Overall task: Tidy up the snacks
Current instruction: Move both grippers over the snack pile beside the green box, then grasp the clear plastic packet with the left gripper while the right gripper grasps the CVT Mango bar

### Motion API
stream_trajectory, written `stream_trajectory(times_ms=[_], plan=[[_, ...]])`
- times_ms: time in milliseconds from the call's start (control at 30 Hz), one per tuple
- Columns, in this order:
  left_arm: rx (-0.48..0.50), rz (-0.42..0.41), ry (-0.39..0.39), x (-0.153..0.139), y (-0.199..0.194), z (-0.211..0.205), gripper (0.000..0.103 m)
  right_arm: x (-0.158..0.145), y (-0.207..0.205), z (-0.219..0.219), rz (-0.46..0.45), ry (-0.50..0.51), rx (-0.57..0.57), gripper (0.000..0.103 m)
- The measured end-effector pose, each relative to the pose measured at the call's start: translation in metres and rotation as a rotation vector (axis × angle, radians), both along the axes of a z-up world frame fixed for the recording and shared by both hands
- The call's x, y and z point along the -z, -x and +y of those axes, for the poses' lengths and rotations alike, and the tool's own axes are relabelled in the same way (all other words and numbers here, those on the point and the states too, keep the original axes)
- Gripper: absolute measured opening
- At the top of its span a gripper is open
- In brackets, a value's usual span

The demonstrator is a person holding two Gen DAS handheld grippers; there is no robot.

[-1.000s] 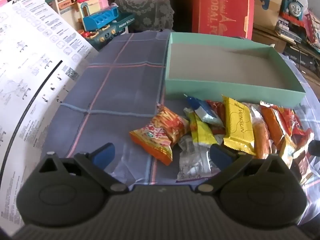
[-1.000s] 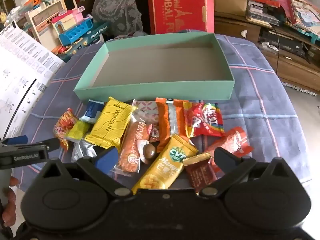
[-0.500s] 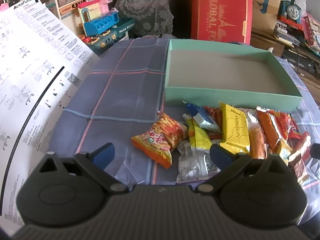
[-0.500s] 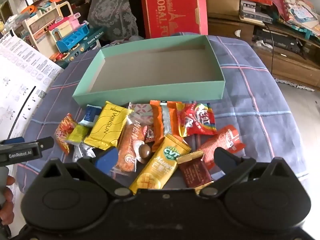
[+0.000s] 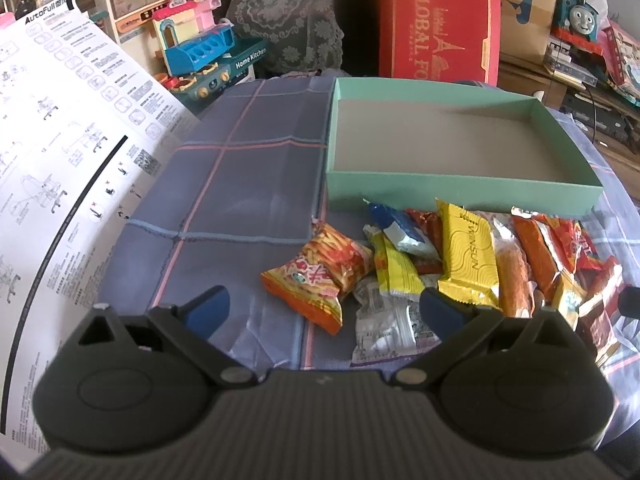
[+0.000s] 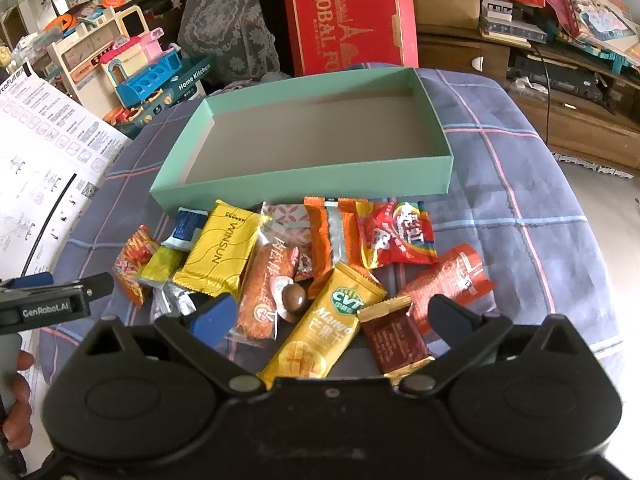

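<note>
An empty mint-green box (image 5: pixel 460 194) (image 6: pixel 300 184) stands on the checked blue cloth. In front of it lies a pile of several snack packets. My left gripper (image 5: pixel 320 308) is open and empty, above an orange chip packet (image 5: pixel 320 276) and a silver packet (image 5: pixel 384 320). My right gripper (image 6: pixel 332 316) is open and empty, above a yellow mango bar (image 6: pixel 324 336), a brown bar (image 6: pixel 394 340) and a round chocolate (image 6: pixel 294 298). A yellow Winsun packet (image 6: pixel 218 254) (image 5: pixel 468 252) lies mid-pile. The left gripper also shows at the left edge of the right wrist view (image 6: pixel 52 292).
A large printed instruction sheet (image 5: pixel 60 152) hangs at the left. A red Global box (image 6: pixel 348 16), a toy kitchen (image 5: pixel 208 56) and cluttered shelves stand behind the table. The table's edge (image 6: pixel 588 280) drops off at the right.
Both grippers have pulled back and risen a little; the box and the pile look smaller and farther. No snack has moved.
</note>
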State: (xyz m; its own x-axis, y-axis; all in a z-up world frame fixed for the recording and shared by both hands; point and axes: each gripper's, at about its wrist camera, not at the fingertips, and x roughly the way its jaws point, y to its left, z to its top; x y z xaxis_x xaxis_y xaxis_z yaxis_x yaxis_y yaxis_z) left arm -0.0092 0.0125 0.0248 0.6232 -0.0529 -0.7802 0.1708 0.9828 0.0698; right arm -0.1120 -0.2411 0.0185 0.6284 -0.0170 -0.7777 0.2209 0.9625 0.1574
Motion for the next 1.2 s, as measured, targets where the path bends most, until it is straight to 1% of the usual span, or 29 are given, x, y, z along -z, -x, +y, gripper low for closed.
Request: stream_trajectory(times_ms=[267, 500, 567, 633, 700, 733, 800, 833, 900, 1000, 1167, 1200], plan=[[0.014, 0.011, -0.002, 0.006, -0.003, 0.0, 0.103, 0.004, -0.003, 0.003, 0.002, -0.03, -0.025, 0.103], [0.044, 0.03, -0.004, 0.016, -0.008, -0.005, 0.103, 0.012, -0.009, 0.009, 0.013, -0.018, -0.047, 0.103], [0.05, 0.044, 0.003, 0.02, -0.012, -0.005, 0.103, 0.016, -0.012, 0.008, 0.028, -0.031, -0.046, 0.091], [0.063, 0.051, 0.024, 0.023, -0.014, -0.005, 0.103, 0.02, -0.014, 0.005, 0.041, -0.05, -0.044, 0.089], [0.078, 0.049, 0.031, 0.025, -0.017, -0.006, 0.103, 0.025, -0.014, 0.005, 0.039, -0.053, -0.041, 0.077], [0.082, 0.051, 0.03, 0.026, -0.019, -0.008, 0.1, 0.028, -0.015, 0.004, 0.049, -0.057, -0.034, 0.071], [0.093, 0.054, 0.033, 0.027, -0.023, -0.013, 0.095, 0.034, -0.017, 0.001, 0.063, -0.081, -0.022, 0.069], [0.099, 0.055, 0.035, 0.028, -0.025, -0.015, 0.092, 0.036, -0.017, -0.001, 0.068, -0.092, -0.018, 0.066], [0.106, 0.061, 0.038, 0.03, -0.029, -0.02, 0.091, 0.04, -0.018, -0.002, 0.077, -0.103, -0.015, 0.066], [0.122, 0.075, 0.05, 0.035, -0.033, -0.029, 0.091, 0.048, -0.02, -0.003, 0.087, -0.123, -0.007, 0.066], [0.126, 0.099, 0.014, 0.055, -0.032, -0.039, 0.092, 0.061, -0.025, -0.005, 0.112, -0.146, 0.02, 0.066], [0.125, 0.102, 0.009, 0.059, -0.03, -0.039, 0.094, 0.065, -0.026, -0.005, 0.115, -0.146, 0.023, 0.066]])
